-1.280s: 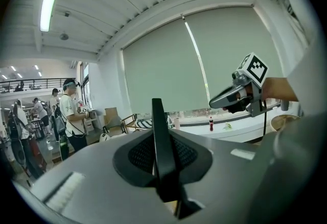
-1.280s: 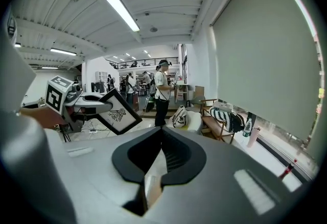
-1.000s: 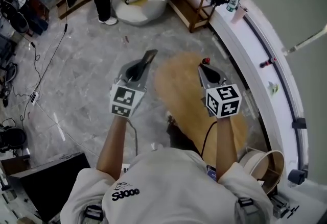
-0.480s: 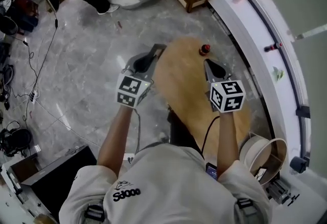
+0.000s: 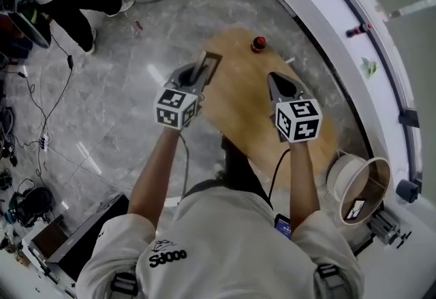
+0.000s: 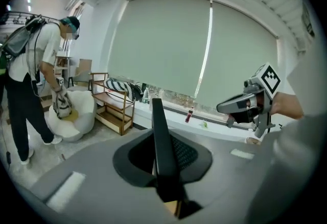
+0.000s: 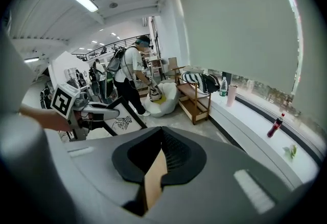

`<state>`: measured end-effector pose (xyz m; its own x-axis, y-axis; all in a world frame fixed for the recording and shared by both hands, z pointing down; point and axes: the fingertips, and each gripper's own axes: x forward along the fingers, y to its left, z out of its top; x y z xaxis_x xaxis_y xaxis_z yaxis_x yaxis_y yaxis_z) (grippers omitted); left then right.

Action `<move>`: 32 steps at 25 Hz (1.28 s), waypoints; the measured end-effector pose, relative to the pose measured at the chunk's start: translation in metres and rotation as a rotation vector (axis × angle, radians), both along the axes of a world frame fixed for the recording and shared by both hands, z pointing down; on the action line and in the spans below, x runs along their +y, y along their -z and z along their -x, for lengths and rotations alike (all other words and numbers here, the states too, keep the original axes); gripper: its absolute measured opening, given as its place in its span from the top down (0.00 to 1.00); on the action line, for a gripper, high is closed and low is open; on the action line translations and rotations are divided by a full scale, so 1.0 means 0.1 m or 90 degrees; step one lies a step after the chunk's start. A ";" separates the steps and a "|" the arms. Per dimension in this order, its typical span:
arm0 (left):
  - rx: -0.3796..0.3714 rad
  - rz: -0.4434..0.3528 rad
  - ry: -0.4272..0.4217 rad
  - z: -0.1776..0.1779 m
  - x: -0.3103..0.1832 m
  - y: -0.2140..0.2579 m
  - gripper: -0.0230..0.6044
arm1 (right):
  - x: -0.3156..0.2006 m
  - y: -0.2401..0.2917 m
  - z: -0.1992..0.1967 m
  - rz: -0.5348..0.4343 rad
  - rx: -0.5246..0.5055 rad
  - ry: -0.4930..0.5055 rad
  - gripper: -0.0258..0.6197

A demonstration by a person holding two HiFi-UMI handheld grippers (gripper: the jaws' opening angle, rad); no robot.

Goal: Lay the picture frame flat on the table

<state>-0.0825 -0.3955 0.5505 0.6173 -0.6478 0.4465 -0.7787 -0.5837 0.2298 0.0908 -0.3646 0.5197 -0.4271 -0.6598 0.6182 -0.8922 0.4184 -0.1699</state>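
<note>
**A:** Where's the picture frame [image 5: 208,66] now?

**B:** My left gripper [image 5: 193,78] is clamped on its dark edge. It stands upright in the air by the left rim of the oval wooden bench [image 5: 259,117], not lying flat. I can't tell whether any corner touches the wood.

**A:** And your other hand?

**B:** My right gripper [image 5: 277,81] hangs over the bench, jaws pressed together with nothing in them.

**A:** What about the surface and the room?

**B:** 1 small red thing [image 5: 259,42] sits near the far end. Around the bench there's grey marble floor [image 5: 109,100] and a curved white window ledge [image 5: 340,39] under a drawn blind [image 6: 168,44]. A white beanbag [image 6: 76,116] sits beside a wooden shelf [image 6: 115,109], and a person [image 6: 30,75] stands by it.
</note>
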 end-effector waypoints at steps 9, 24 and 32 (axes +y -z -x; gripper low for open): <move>0.046 0.103 -0.001 -0.38 -0.14 -0.81 0.89 | 0.03 -0.61 -0.36 0.059 0.004 -0.048 0.96; 0.158 0.261 0.040 -0.73 -0.30 -2.07 0.89 | -0.22 -1.57 -0.36 0.127 0.010 -0.051 0.96; 0.181 0.309 0.050 -0.83 -0.31 -2.65 0.89 | -0.20 -1.96 -0.38 0.165 0.007 -0.060 0.96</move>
